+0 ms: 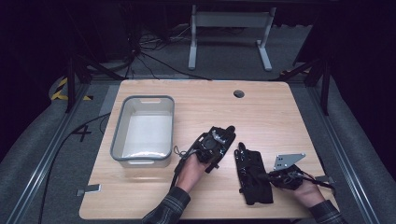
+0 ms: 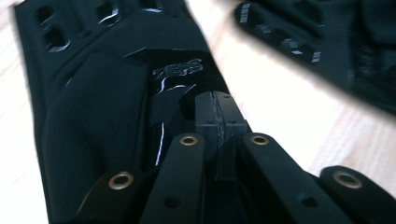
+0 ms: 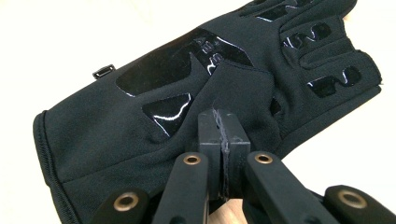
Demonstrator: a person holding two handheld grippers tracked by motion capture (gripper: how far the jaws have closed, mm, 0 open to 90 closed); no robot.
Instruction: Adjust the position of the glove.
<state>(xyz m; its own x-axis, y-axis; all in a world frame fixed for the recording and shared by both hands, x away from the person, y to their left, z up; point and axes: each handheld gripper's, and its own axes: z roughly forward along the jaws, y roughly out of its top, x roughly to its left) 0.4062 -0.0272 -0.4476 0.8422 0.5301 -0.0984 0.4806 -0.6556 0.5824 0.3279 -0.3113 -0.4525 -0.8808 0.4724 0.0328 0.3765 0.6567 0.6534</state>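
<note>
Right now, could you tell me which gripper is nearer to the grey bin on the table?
Left. The left gripper is just to the right of the grey bin, over the wooden table. The right gripper sits farther right, beyond the black gloves lying between the two.

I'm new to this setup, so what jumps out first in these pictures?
Two black gloves lie on the wooden table, near the front edge. The left gripper and right gripper sit by them, jaws shut. A grey bin stands at the left.
</note>
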